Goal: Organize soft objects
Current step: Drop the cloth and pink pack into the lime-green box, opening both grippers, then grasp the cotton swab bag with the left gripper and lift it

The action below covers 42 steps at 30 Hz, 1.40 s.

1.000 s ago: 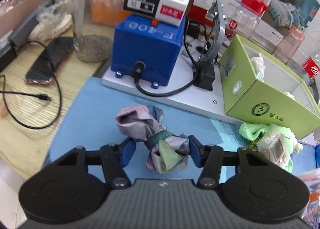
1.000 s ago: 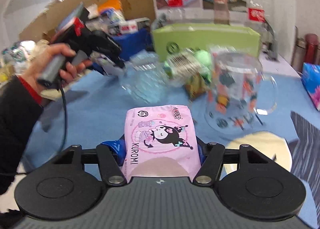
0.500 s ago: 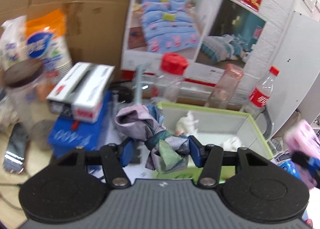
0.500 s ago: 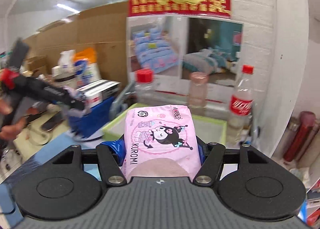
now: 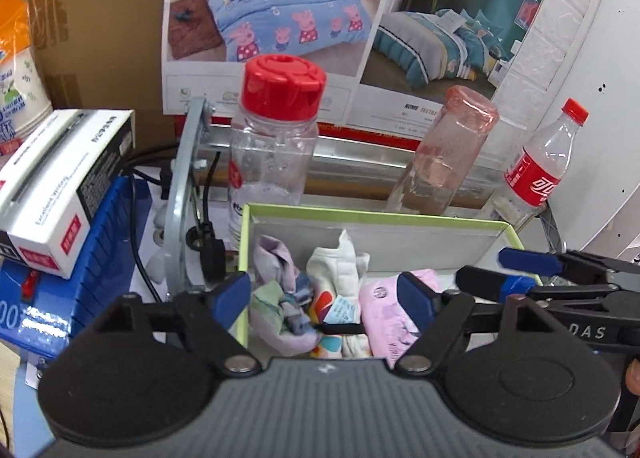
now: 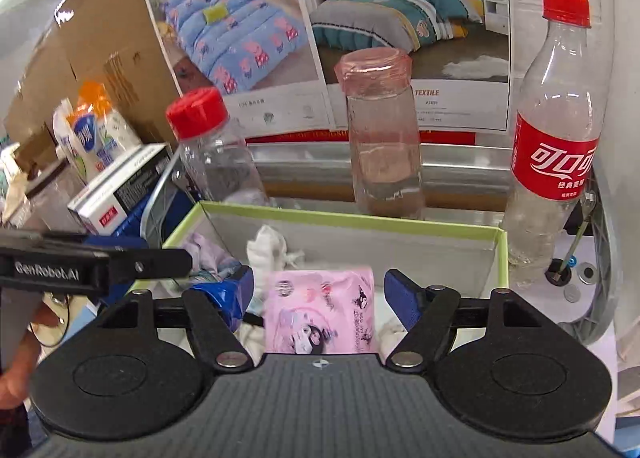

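Observation:
A green-rimmed box (image 5: 372, 216) (image 6: 352, 220) holds soft things. In the left wrist view the knotted pastel cloth (image 5: 280, 310) lies inside it at the left, beside white socks (image 5: 338, 270) and the pink Kuromi tissue pack (image 5: 384, 318). My left gripper (image 5: 324, 296) is open above the box, with the cloth below it and free of the pads. My right gripper (image 6: 318, 294) is open above the box; the pink pack (image 6: 320, 310) sits loose between its spread fingers. Each gripper shows in the other's view: the right one (image 5: 520, 270) and the left one (image 6: 192, 258).
Behind the box stand a red-capped clear jar (image 5: 276, 142), a pink-tinted bottle (image 5: 440, 162) and a cola bottle (image 5: 536, 174). A blue device (image 5: 60, 290) with a white carton (image 5: 60, 194) on it sits at the left, with a metal bracket (image 5: 184, 194) and cables. Posters and cardboard line the back.
Both grippers moved over the green box and opened. The knotted cloth and the pink tissue pack, held half a second ago, are now released into the box.

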Each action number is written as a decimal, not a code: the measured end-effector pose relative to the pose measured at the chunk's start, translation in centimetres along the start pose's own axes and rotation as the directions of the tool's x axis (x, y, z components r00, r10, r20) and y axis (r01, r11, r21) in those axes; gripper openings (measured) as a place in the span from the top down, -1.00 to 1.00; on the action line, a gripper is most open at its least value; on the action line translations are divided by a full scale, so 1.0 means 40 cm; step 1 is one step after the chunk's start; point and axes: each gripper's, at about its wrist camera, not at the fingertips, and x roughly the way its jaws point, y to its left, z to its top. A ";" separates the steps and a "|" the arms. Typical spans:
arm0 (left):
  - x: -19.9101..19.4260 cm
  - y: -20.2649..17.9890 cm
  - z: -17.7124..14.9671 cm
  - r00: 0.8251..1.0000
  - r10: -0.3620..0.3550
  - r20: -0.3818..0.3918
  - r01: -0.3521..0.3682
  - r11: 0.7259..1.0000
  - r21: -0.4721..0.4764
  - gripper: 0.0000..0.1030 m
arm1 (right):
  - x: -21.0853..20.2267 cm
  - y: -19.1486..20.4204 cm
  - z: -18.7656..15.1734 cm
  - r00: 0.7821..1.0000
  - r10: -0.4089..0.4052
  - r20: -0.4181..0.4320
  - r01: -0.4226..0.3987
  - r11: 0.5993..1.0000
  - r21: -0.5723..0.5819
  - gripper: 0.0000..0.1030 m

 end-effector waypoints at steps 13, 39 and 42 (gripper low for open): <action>-0.182 0.027 -0.133 0.997 0.055 0.060 -0.058 0.998 0.036 -0.77 | -0.217 0.048 -0.088 0.989 -0.119 0.093 0.121 0.993 -0.012 -0.20; -0.310 0.100 -0.352 0.993 0.114 0.010 -0.114 0.993 -0.037 -0.77 | -0.190 0.179 -0.271 0.958 -0.243 -0.154 0.203 0.950 -0.239 -0.20; -0.298 0.106 -0.339 0.994 0.113 0.002 -0.113 0.993 -0.037 -0.77 | -0.226 0.083 -0.264 0.925 -0.355 -0.137 0.332 0.928 -0.166 -0.20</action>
